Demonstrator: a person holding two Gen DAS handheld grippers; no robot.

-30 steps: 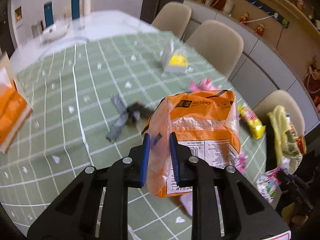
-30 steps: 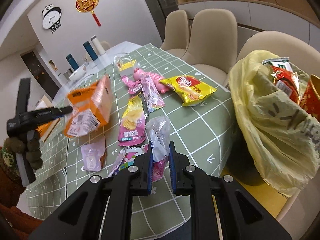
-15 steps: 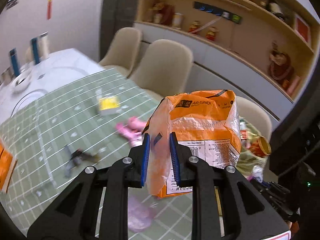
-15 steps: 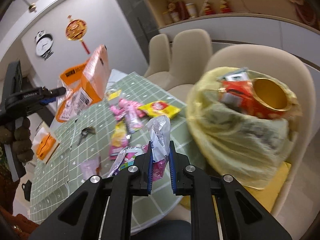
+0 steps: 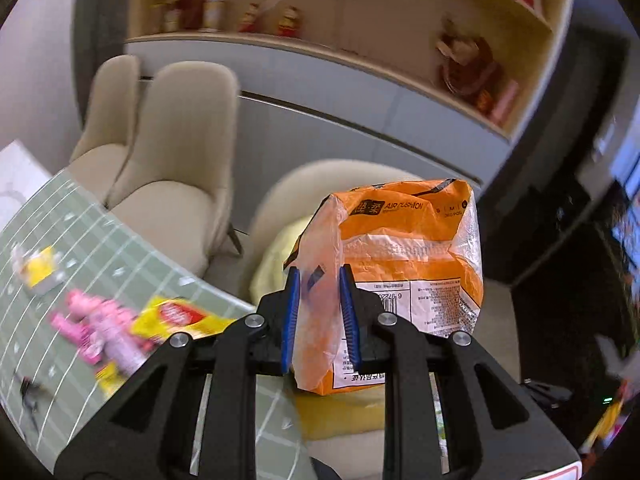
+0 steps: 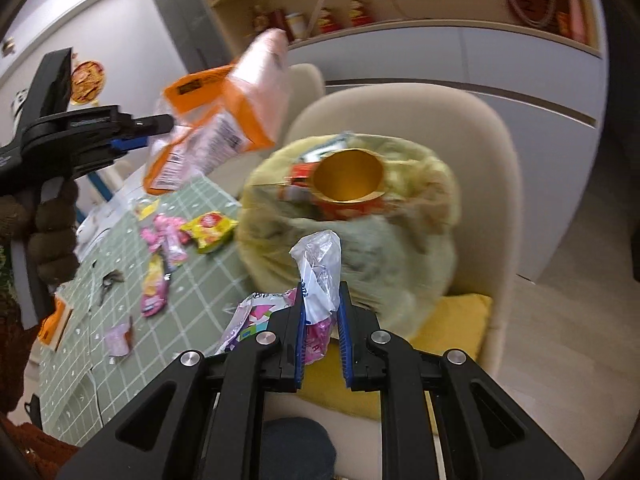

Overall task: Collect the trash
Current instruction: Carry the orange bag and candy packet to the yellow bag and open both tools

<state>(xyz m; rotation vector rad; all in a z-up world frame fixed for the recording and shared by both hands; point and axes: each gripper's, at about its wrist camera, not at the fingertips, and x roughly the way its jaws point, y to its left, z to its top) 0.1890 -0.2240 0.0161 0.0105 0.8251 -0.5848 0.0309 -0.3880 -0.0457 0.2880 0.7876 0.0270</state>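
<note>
Now, the left wrist view gives us the close-up: the left gripper has its blue pads pinched on the clear plastic edge of an orange package, crinkled, with a dark label band on top and white printed panels and a barcode lower down. It hangs off the table edge, in front of a beige chair, with a bit of yellow bag showing behind it.

The right wrist view shows what that one hides: the yellow trash bag sits on the chair, stuffed, with a red-and-gold cup lying open-mouthed at the top. From here the orange package is up in the air, left of and above the bag, gripped by the black tool in a gloved hand.

The right gripper is clamped on a clear crumpled wrapper with pink print lower down, just in front of the bag.

Back on the green checked tablecloth: a yellow snack packet and pink wrappers, blurred.
</note>
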